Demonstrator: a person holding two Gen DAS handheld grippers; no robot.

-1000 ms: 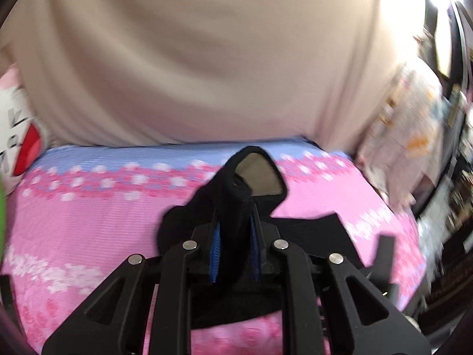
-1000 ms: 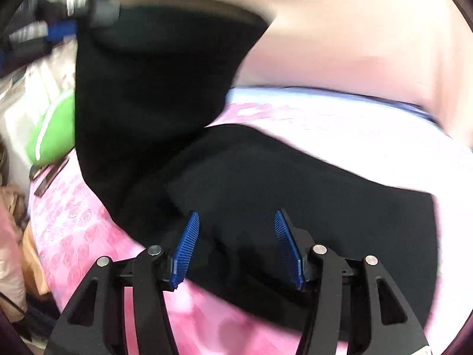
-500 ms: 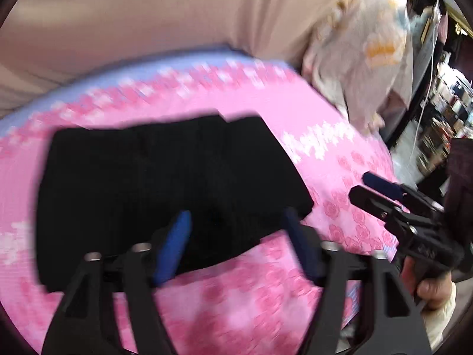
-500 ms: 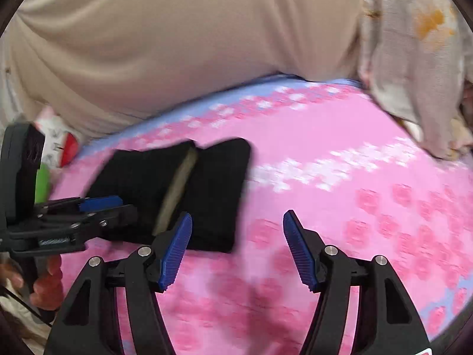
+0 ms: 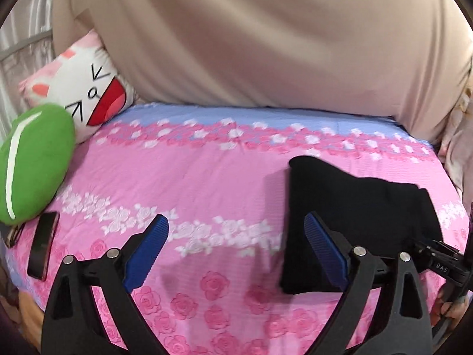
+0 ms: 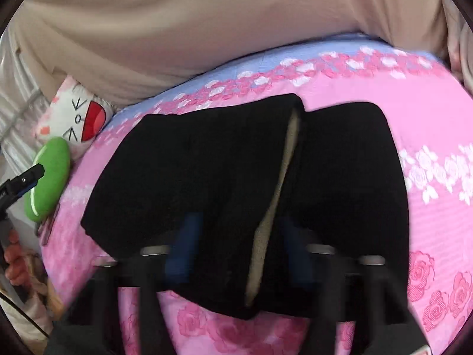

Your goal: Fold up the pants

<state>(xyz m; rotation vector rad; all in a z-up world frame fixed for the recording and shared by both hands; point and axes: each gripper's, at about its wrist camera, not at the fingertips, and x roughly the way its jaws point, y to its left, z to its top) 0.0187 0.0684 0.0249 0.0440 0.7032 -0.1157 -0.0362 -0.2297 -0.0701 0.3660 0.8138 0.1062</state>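
The black pants [image 6: 236, 183] lie folded into a compact stack on the pink flowered bedspread [image 6: 428, 124], with a strip of beige lining showing at a fold. In the left wrist view the pants [image 5: 354, 210] lie to the right. My left gripper [image 5: 236, 254] is open and empty above bare bedspread, its right finger [image 5: 325, 251] over the pants' left edge. My right gripper [image 6: 236, 251] is open, blurred by motion, just over the near edge of the pants; it also shows at the right edge of the left wrist view [image 5: 443, 266].
A green cushion [image 5: 32, 162] and a white cartoon-face pillow [image 5: 79, 88] sit at the bed's left. A dark phone [image 5: 43, 245] lies near the left front edge. A person in a beige top [image 5: 266, 35] stands behind the bed. Patterned cloth [image 5: 461, 136] hangs at the right.
My left gripper let go of the pants, opened and swung left off them. My right gripper moved in close over the folded pants. The pants now lie flat on the bed.
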